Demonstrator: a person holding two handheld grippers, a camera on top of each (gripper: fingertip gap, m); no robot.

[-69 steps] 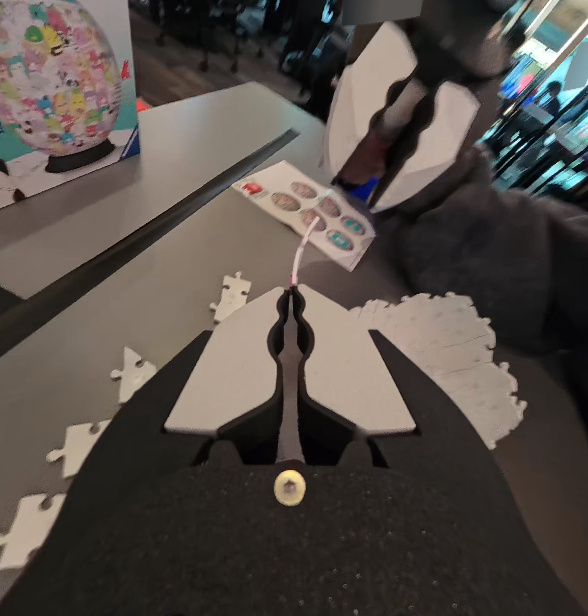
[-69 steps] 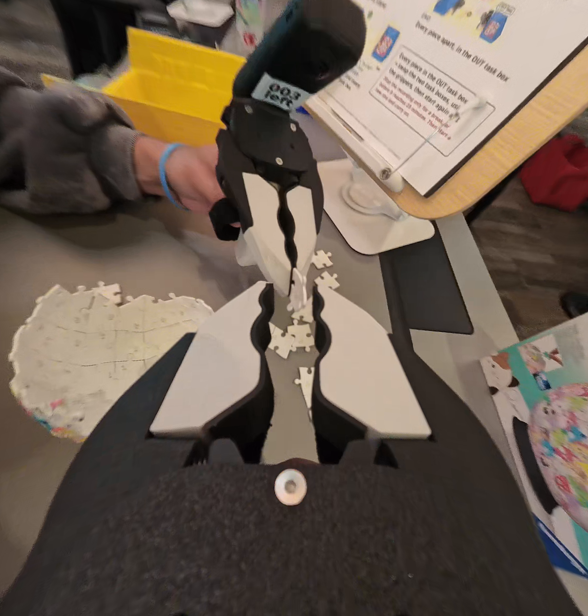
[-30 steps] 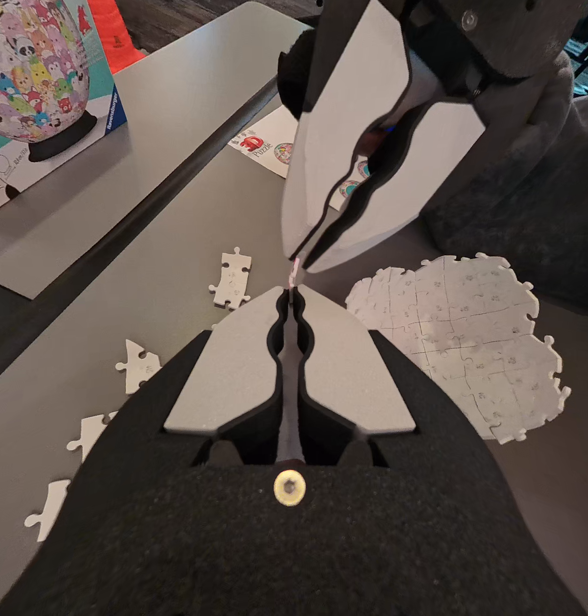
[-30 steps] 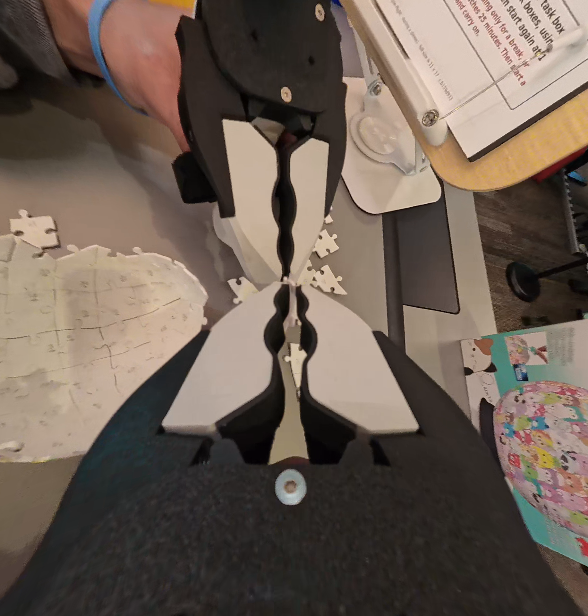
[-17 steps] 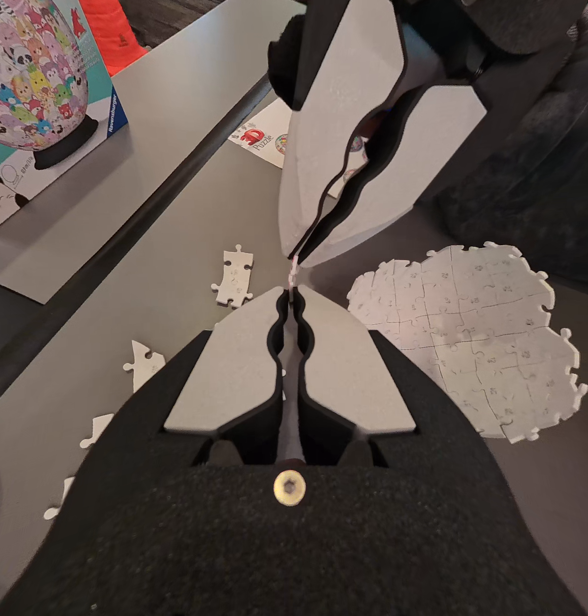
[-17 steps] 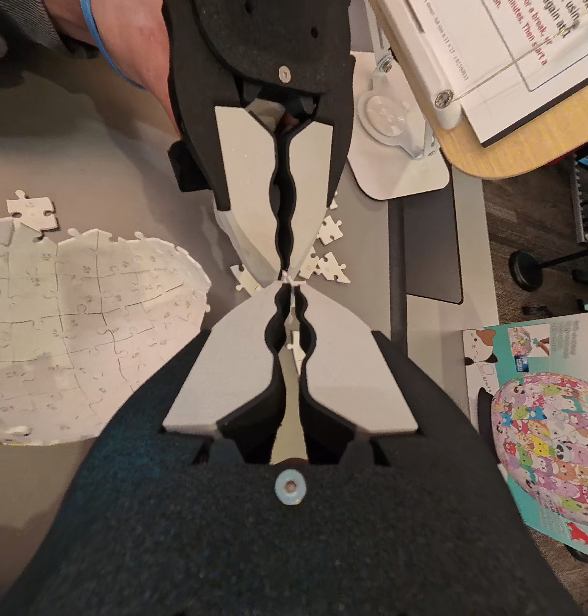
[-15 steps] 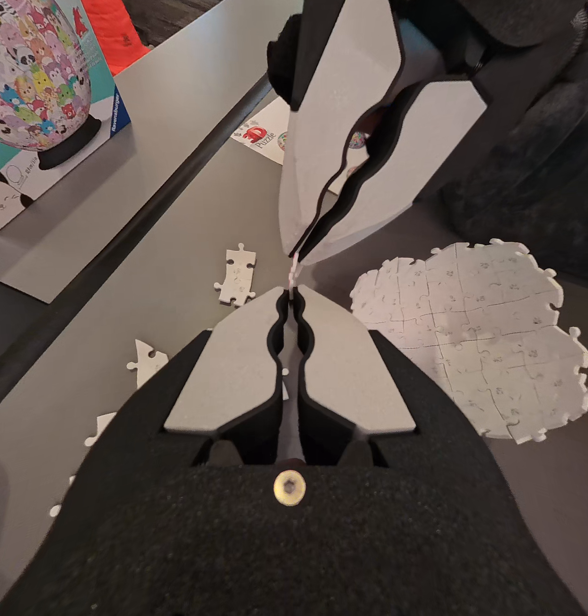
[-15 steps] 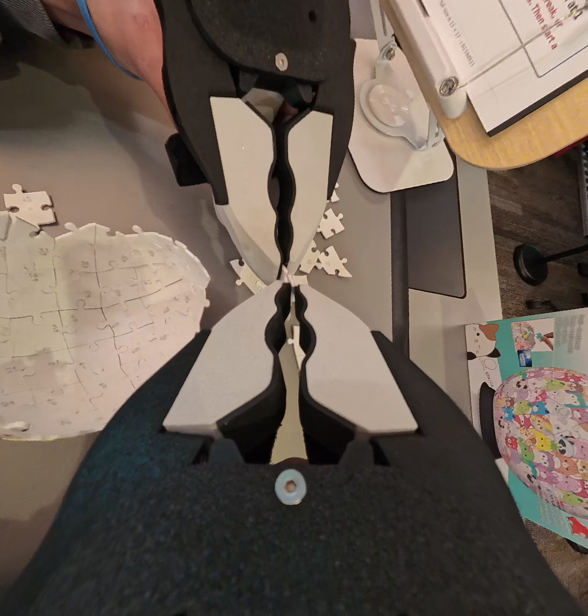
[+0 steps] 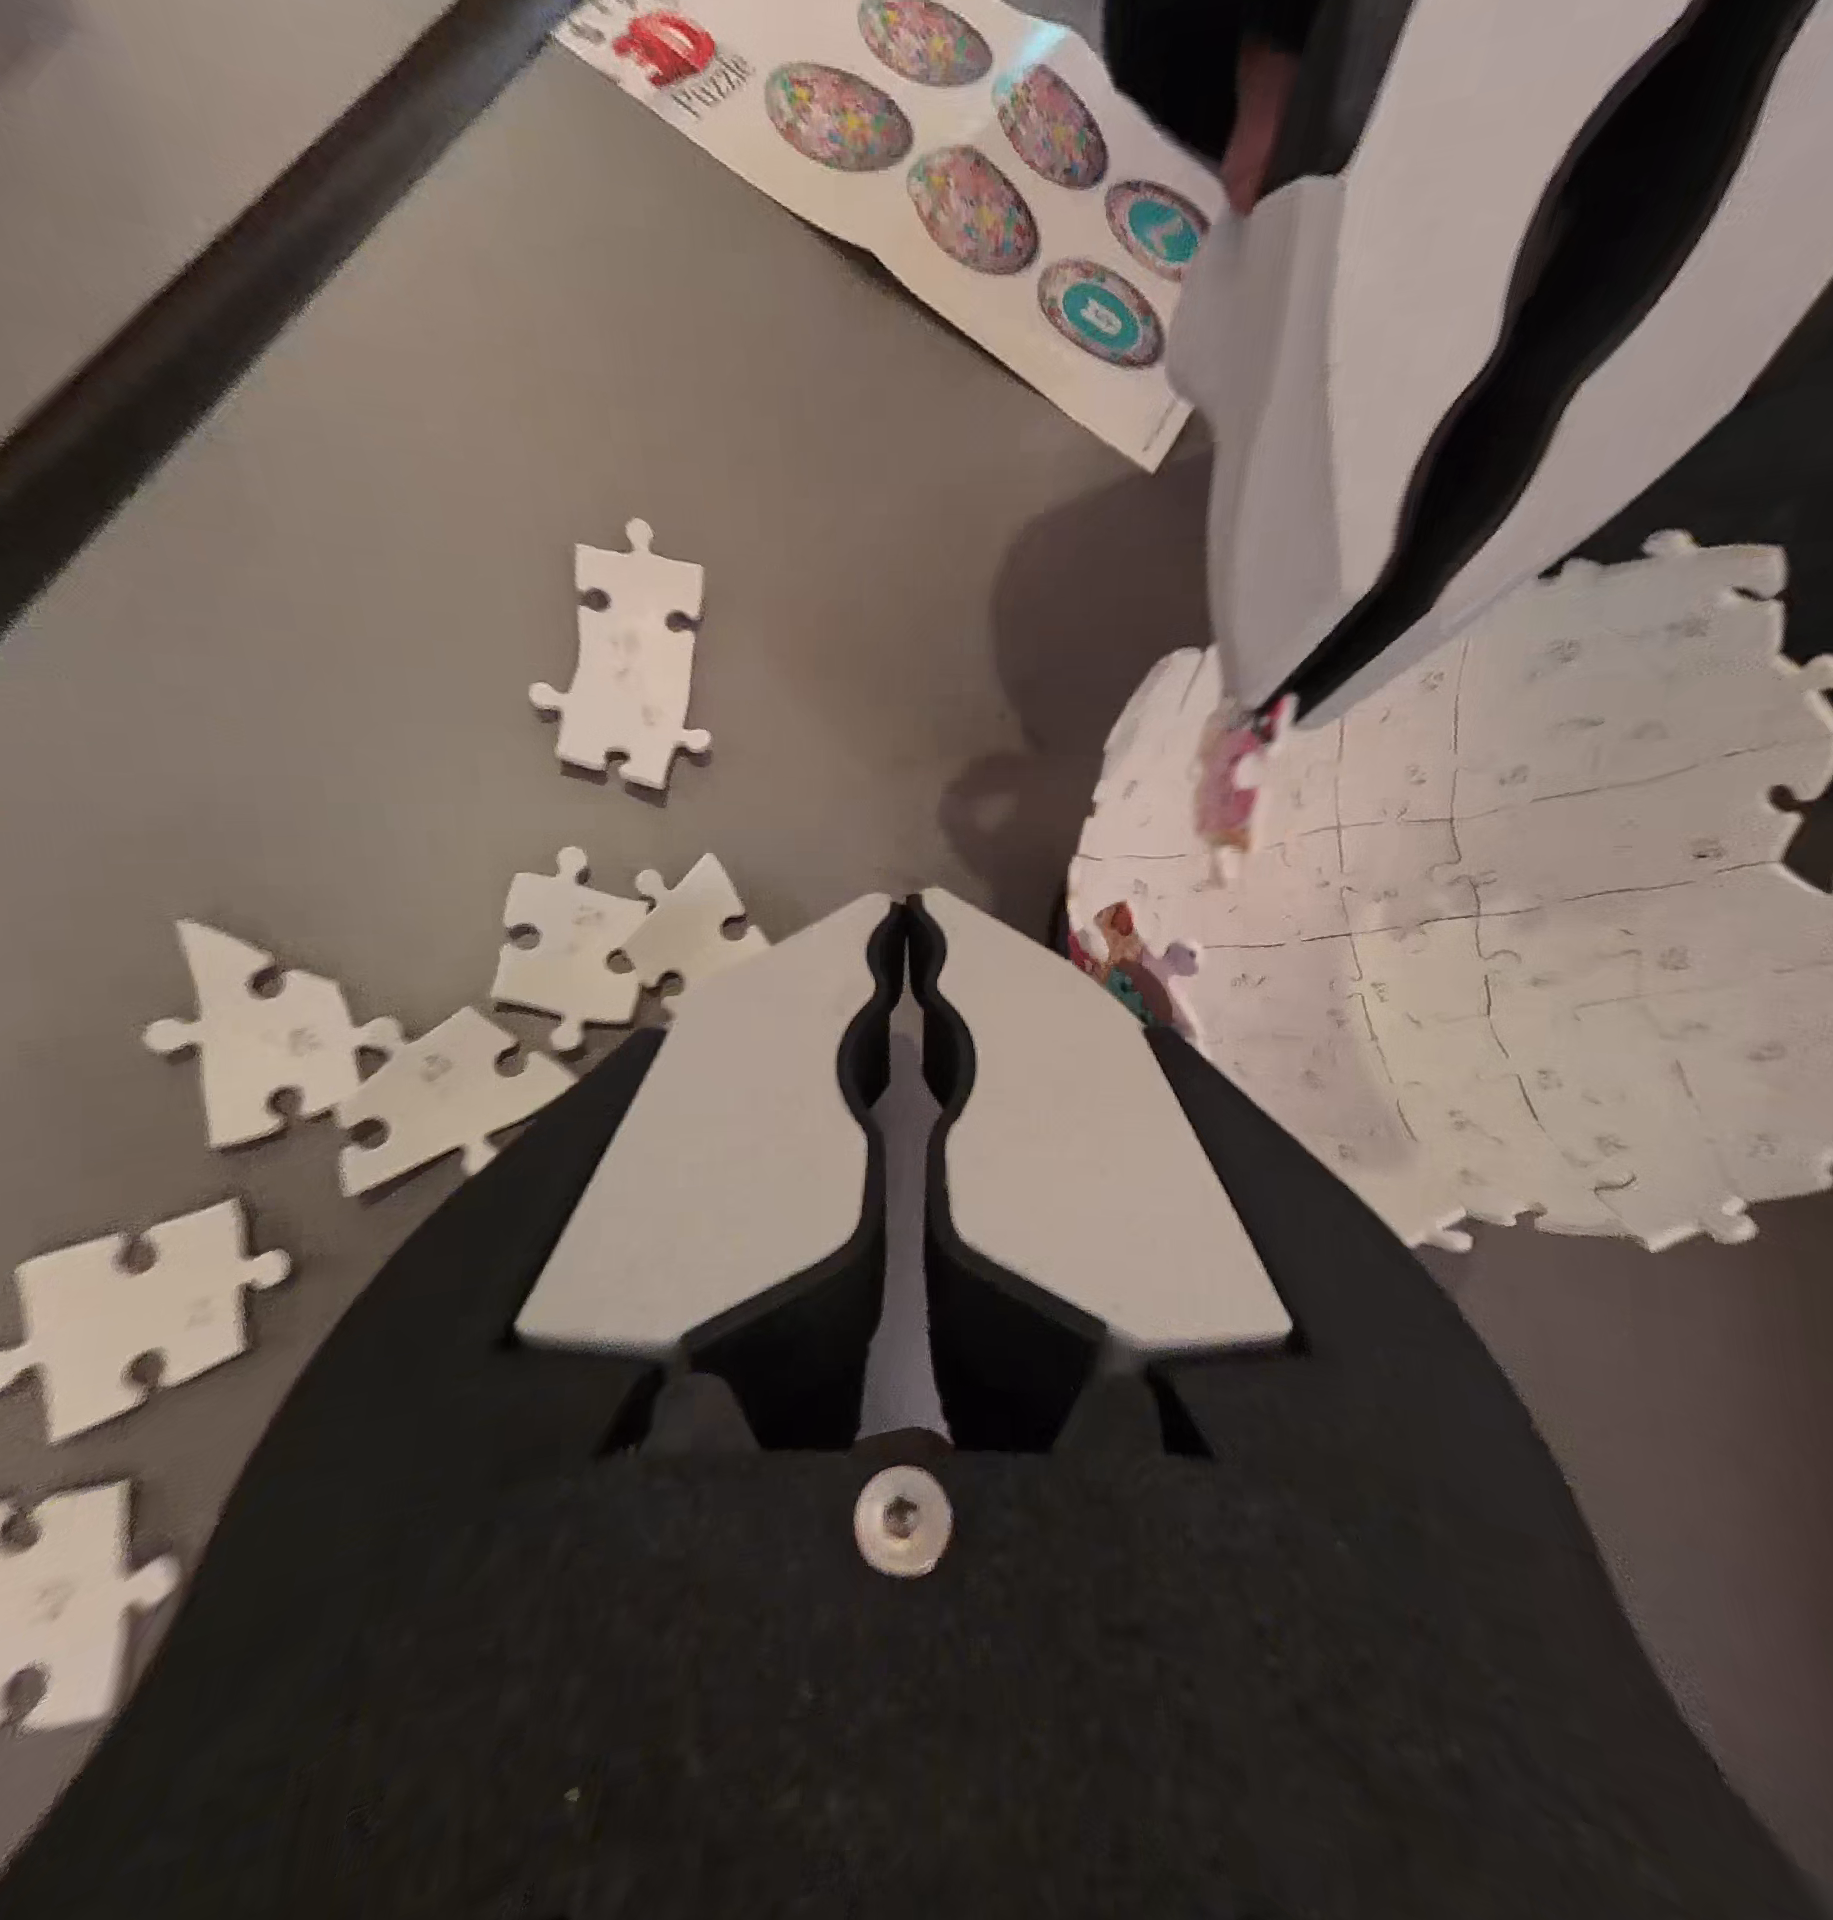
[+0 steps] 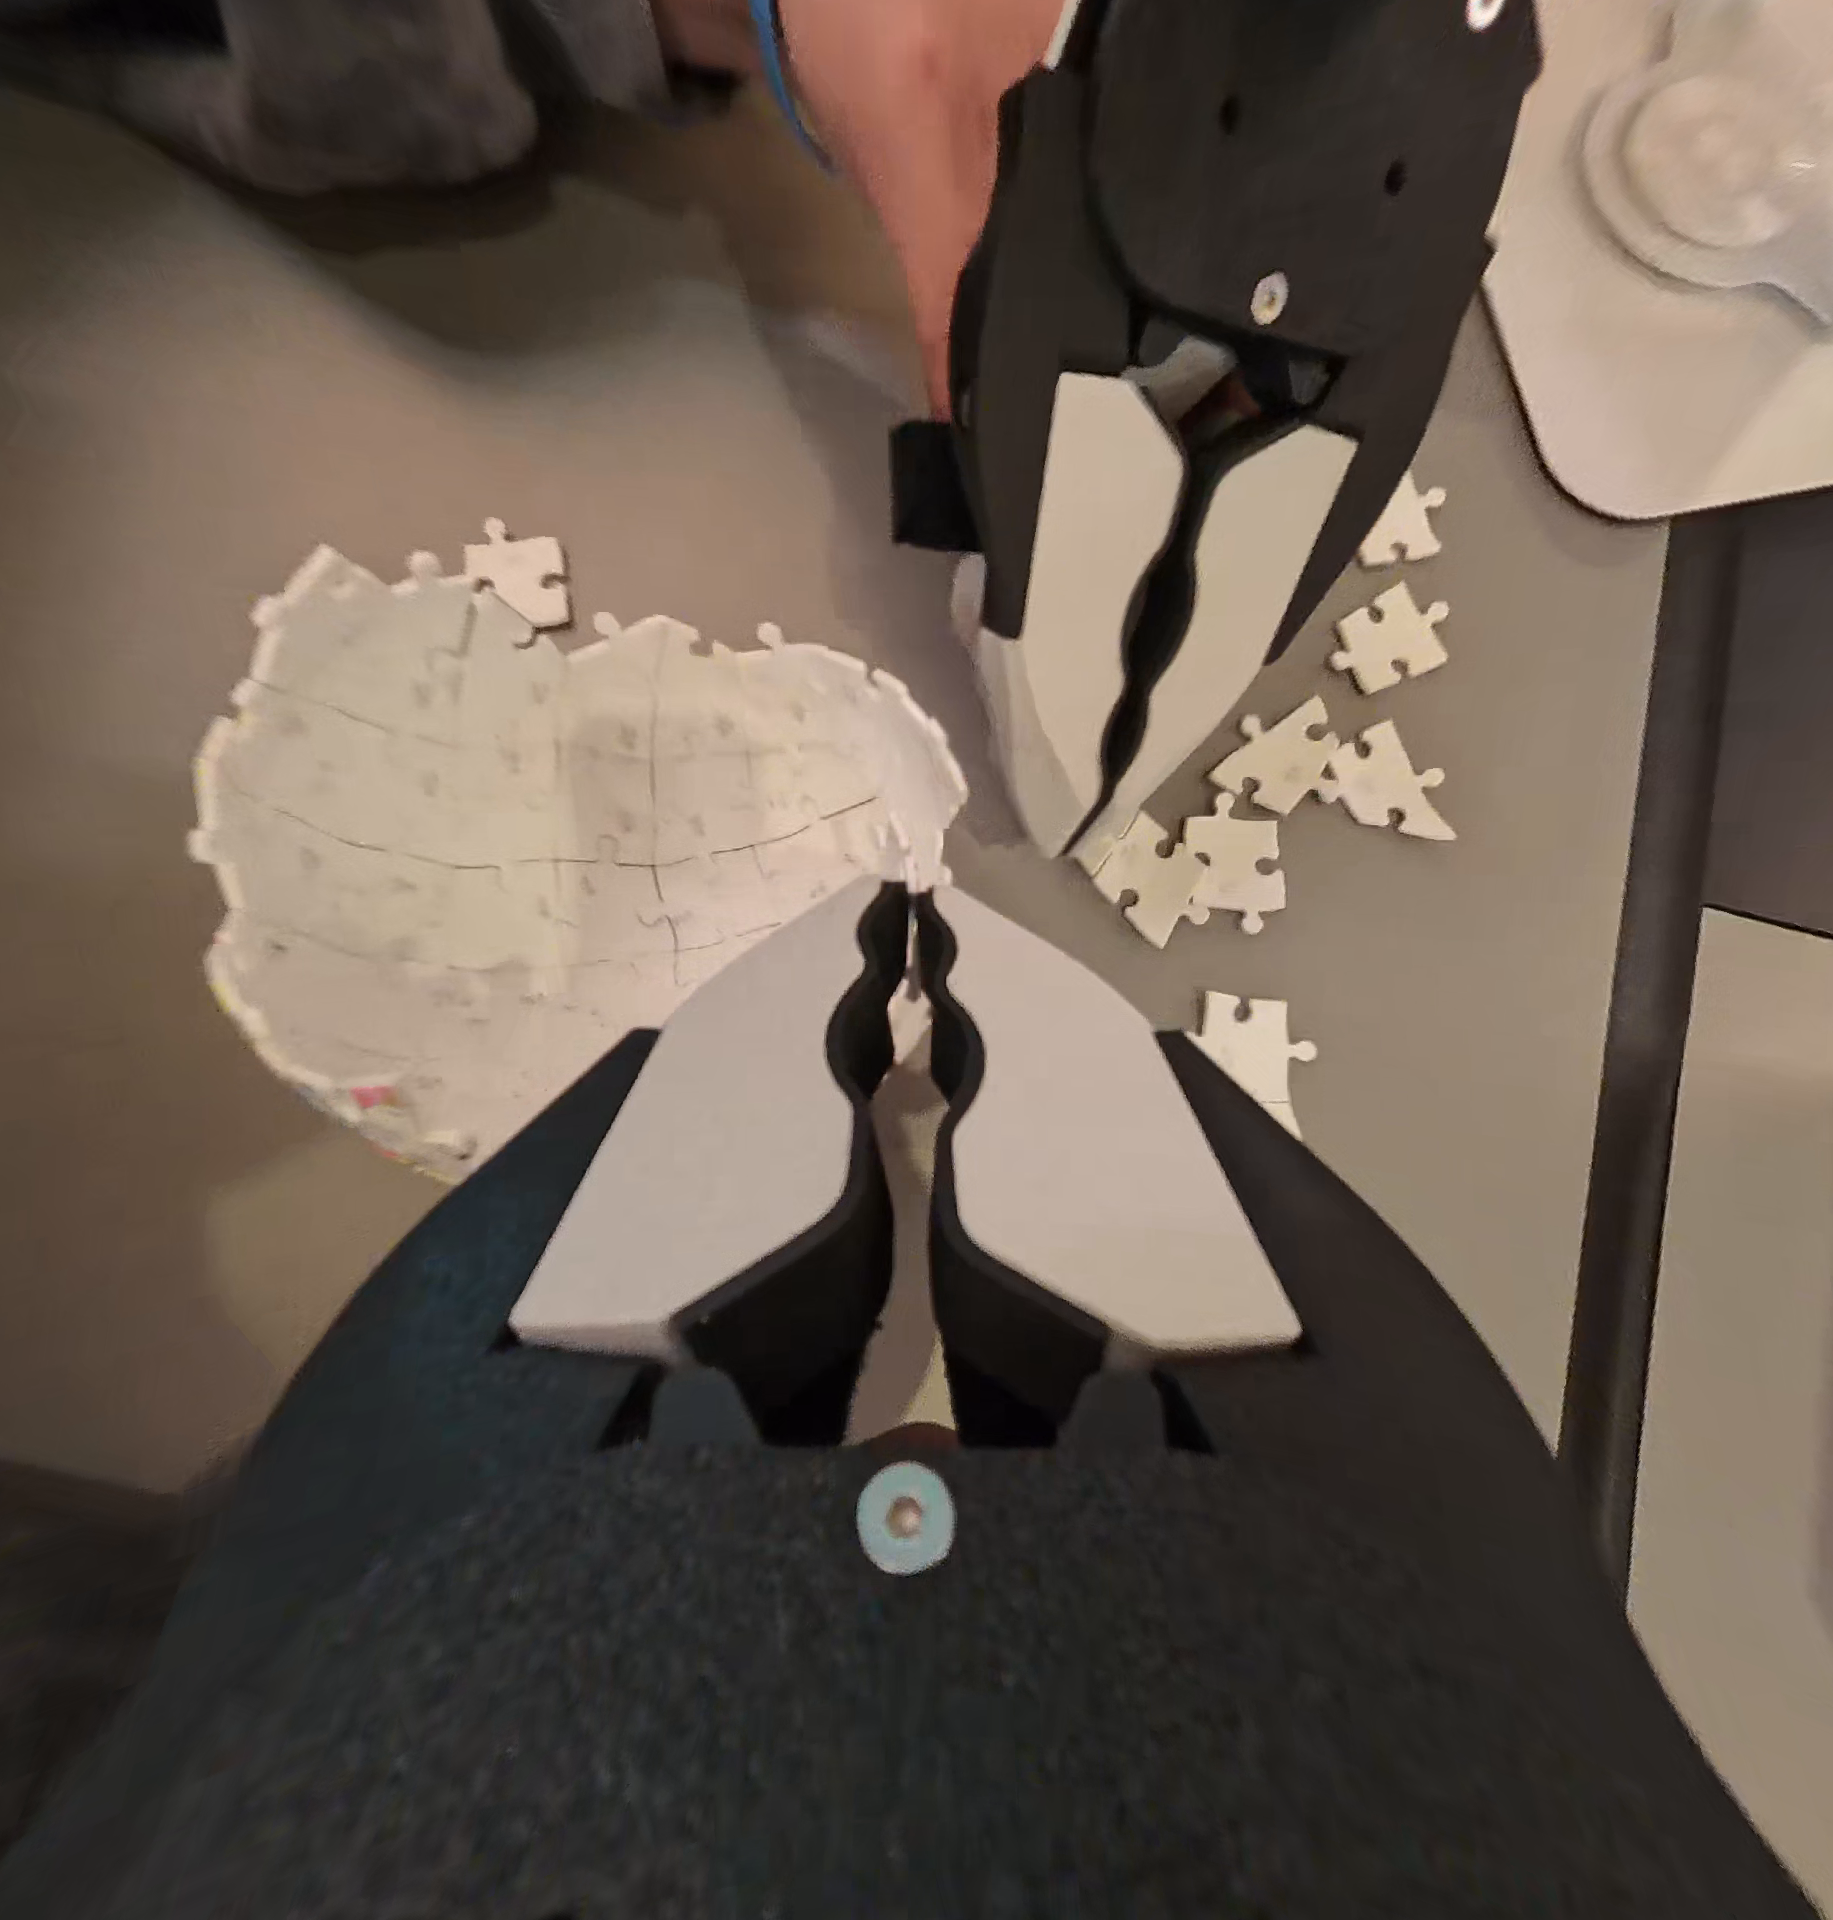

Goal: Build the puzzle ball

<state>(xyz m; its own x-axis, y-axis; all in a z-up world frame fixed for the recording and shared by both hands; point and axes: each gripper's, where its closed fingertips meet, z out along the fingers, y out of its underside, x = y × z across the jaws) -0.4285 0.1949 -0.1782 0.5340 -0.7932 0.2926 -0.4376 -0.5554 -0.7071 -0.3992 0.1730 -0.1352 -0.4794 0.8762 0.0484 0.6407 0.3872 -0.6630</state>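
The half-built puzzle ball is a curved white shell lying on the grey table; it also shows in the left wrist view. My right gripper is shut on a puzzle piece and holds it at the shell's near rim. In the left wrist view that gripper hangs over the shell with the pink-printed piece below its tips. My left gripper is shut and looks empty, low over the loose pieces. In the right wrist view it points down beside the shell.
Several loose white pieces lie right of the shell, others left of my left gripper. A printed leaflet lies at the back. A white stand base and a dark table seam are at the right. Some 6 centimeters of space lies between my two pairs of fingers.
The two grippers, tip to tip on one piece before, have parted. My right gripper kept the piece and moved to the shell. My left gripper dropped toward the loose pieces.
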